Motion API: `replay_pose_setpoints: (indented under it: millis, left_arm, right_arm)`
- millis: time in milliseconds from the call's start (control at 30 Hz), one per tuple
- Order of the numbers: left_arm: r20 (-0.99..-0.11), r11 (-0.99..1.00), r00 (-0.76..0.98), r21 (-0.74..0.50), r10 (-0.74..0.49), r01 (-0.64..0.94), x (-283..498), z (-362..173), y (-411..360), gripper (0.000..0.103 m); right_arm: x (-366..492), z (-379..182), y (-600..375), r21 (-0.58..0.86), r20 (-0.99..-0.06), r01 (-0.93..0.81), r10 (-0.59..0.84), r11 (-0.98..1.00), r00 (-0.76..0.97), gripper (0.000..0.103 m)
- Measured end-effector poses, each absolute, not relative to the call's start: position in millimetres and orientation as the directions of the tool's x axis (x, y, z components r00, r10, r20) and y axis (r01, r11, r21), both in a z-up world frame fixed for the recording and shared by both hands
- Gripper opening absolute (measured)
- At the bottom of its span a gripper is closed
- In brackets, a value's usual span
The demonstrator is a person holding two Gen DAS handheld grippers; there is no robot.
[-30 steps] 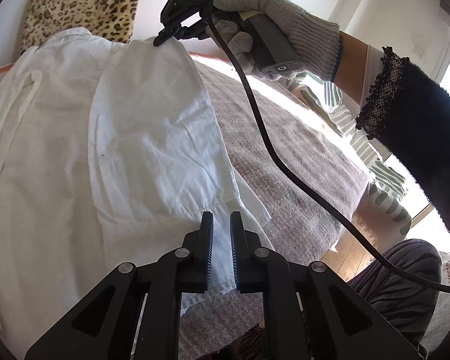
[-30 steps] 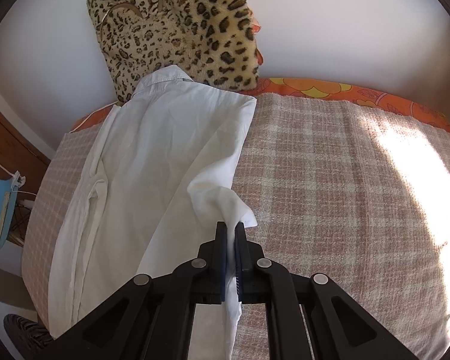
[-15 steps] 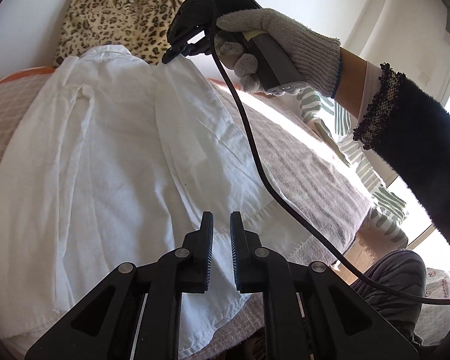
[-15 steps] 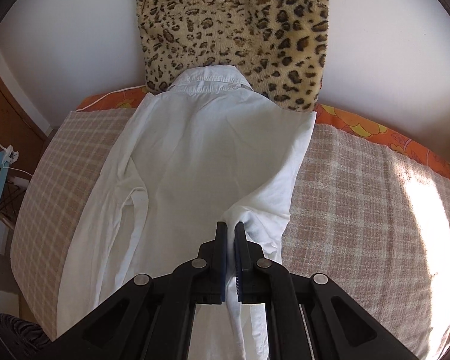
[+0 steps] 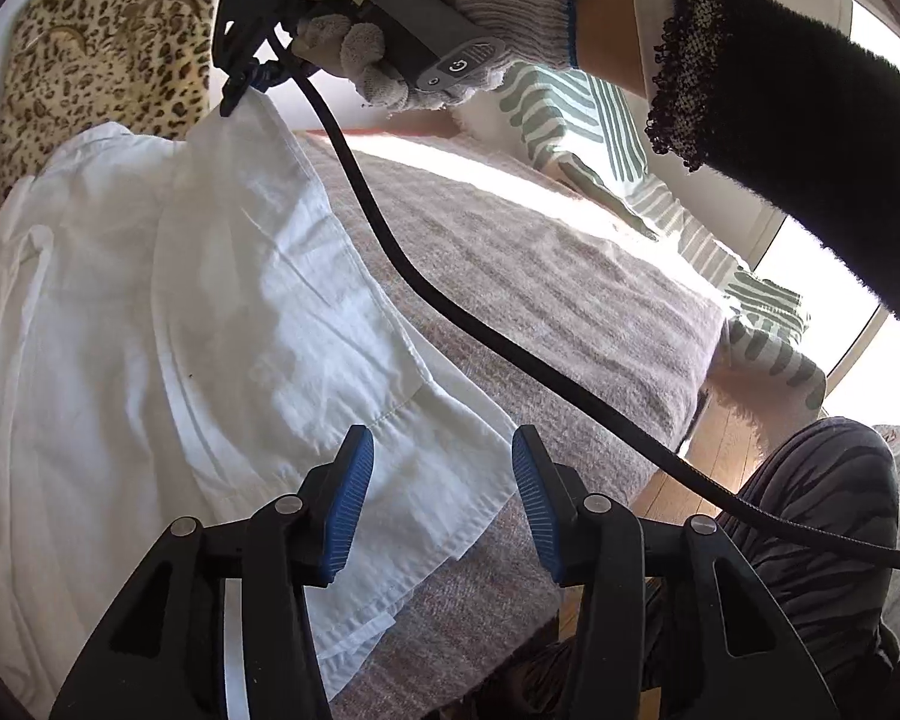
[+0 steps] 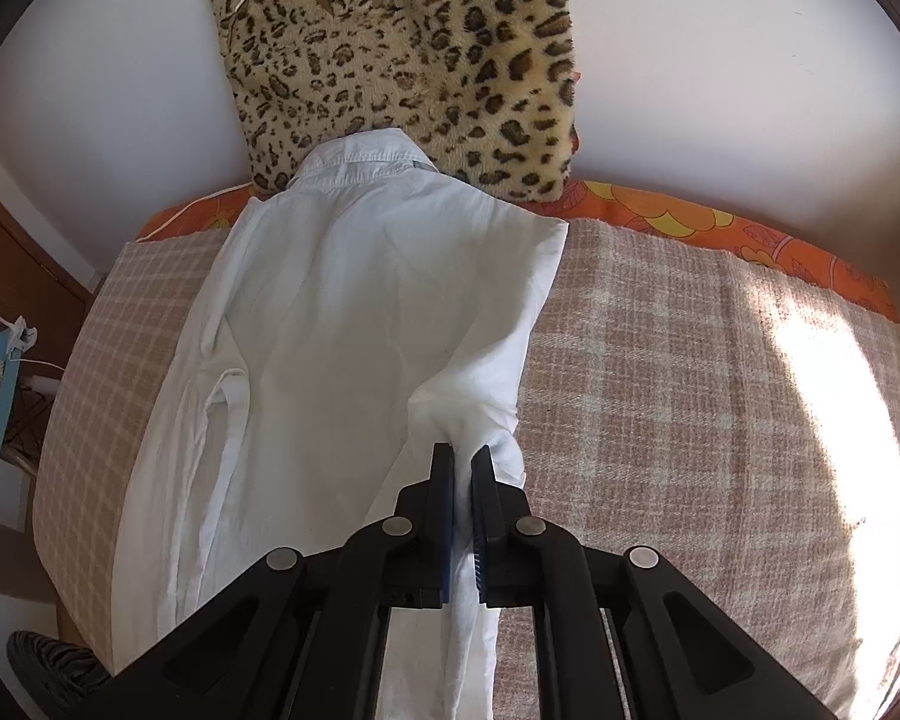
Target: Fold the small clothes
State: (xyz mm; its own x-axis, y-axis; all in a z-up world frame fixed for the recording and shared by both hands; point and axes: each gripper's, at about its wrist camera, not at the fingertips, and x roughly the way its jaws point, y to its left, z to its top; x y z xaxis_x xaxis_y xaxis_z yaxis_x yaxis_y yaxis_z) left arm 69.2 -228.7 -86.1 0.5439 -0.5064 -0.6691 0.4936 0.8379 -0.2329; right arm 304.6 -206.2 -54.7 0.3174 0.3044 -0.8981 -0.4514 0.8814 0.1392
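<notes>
The white shirt [image 6: 342, 324] lies back-up on the checked blanket [image 6: 660, 396], collar against the leopard-print cushion [image 6: 402, 60]. The right gripper [image 6: 462, 468] is clamped on a bunch of the shirt's right-side fabric, lifting it. The left gripper [image 5: 441, 465] is opening its jaws over the hem, pads clear of the cloth.

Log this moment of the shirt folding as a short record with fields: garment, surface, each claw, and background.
garment: white shirt, collar toward the leopard-print cushion, right side folded inward
surface: checked blanket on a bed
left claw: jaws opening, nothing pressed between them, shirt hem lying below
right claw: shut on a pinch of shirt fabric, lifted off the blanket
background: white wall, orange floral sheet along the bed's far edge
</notes>
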Motion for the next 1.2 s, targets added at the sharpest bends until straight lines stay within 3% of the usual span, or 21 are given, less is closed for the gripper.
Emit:
replay_pose_setpoints:
  millis: [400,500,533,567,633,733,867,1033,1100,1133,1200]
  left_arm:
    - [-0.757,0.827,0.551,0.024,-0.351,0.561,74,-112,-282,0.051]
    - [-0.736,0.827,0.580,0.047,-0.350,0.560,75,-113,-279,0.028]
    - [-0.732,0.832,0.576,0.023,-0.363,0.554,78,-112,-276,0.017]
    - [-0.729,0.834,0.558,-0.031,-0.395,0.550,81,-110,-271,0.006]
    - [-0.720,0.843,0.536,-0.129,-0.441,0.522,85,-107,-260,0.006]
    - [-0.687,0.844,0.519,-0.279,-0.509,0.459,87,-99,-243,0.005]
    - [-0.644,0.829,0.525,-0.386,-0.556,0.404,90,-86,-226,0.005]
    - [-0.598,0.803,0.535,-0.451,-0.597,0.390,85,-71,-223,0.005]
    - [-0.582,0.795,0.541,-0.458,-0.607,0.398,79,-65,-224,0.005]
    - [-0.575,0.792,0.545,-0.460,-0.610,0.402,77,-63,-224,0.004]
    - [-0.560,0.785,0.552,-0.473,-0.618,0.400,74,-61,-220,0.003]
  right_arm:
    - [327,-84,-286,0.292,-0.860,-0.418,0.427,0.860,0.278,0.009]
    - [327,-91,-294,0.316,-0.841,-0.421,0.456,0.850,0.291,0.021]
    - [328,-92,-296,0.324,-0.834,-0.421,0.466,0.847,0.295,0.035]
    - [327,-92,-299,0.333,-0.825,-0.419,0.476,0.845,0.304,0.039]
    - [328,-94,-304,0.341,-0.814,-0.416,0.486,0.843,0.317,0.041]
    - [328,-99,-312,0.364,-0.803,-0.403,0.502,0.840,0.322,0.056]
    - [327,-111,-316,0.394,-0.799,-0.393,0.521,0.831,0.302,0.066]
    - [324,-121,-311,0.453,-0.775,-0.389,0.570,0.802,0.274,0.065]
    - [322,-126,-305,0.451,-0.784,-0.382,0.562,0.807,0.262,0.040]
    - [322,-128,-302,0.444,-0.795,-0.377,0.551,0.813,0.252,0.017]
    - [320,-126,-299,0.418,-0.810,-0.369,0.524,0.830,0.263,0.009]
